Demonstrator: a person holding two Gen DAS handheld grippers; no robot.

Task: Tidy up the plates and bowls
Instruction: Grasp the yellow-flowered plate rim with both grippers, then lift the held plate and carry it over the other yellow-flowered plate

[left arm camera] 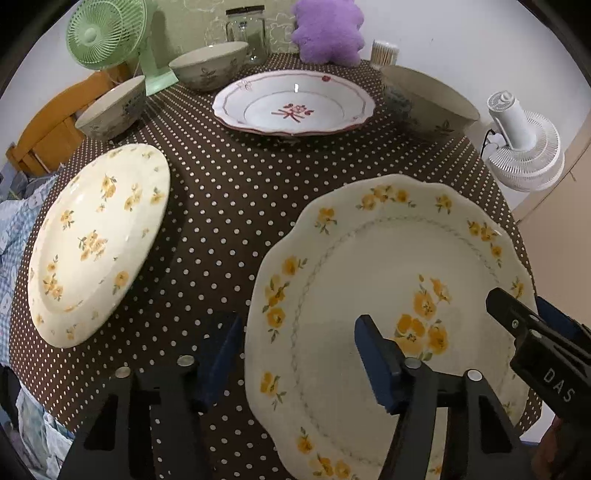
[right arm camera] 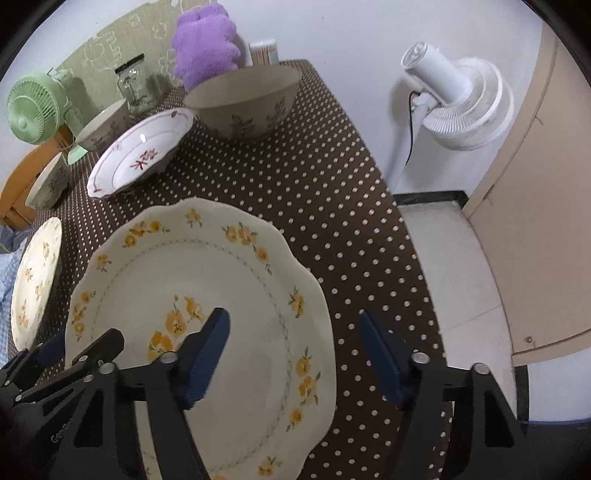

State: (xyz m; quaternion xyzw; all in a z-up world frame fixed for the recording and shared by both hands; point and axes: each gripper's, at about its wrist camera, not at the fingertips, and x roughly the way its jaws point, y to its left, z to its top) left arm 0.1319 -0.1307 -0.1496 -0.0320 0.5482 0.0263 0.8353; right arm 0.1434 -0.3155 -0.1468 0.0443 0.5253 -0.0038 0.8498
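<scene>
My left gripper (left arm camera: 299,354) points steeply down at the near edge of the table, its blue-padded fingers (left arm camera: 376,365) apart, straddling the left rim of the scalloped plate (left arm camera: 369,266) with yellow flowers. One finger stands over the plate's face and the other over the brown dotted tablecloth (left arm camera: 229,192) just outside the rim; I cannot tell whether either pad touches the plate. My right gripper (right arm camera: 293,354) straddles the opposite rim of the same plate in the same way, fingers apart: its left finger hangs over the painted flower cluster and its right finger over the cloth. In my left view the tip of the right gripper shows at the far right, over the plate.

To the left of my left gripper, well apart from the scalloped plate, lies a second plate (left arm camera: 99,243) with scattered yellow flowers. Straight ahead, farther off, sits a white deep plate (left arm camera: 295,103) with a red rim line and red centre motif. Three grey-green bowls stand beyond: a bowl at the right (left arm camera: 428,99), one at the back (left arm camera: 210,66), and one at the left (left arm camera: 110,107).

Behind them are a green fan (left arm camera: 107,37), a glass jar (left arm camera: 247,33) and a purple plush cushion (left arm camera: 328,29). A white fan (right arm camera: 454,99) stands on the floor past the table's right edge.
</scene>
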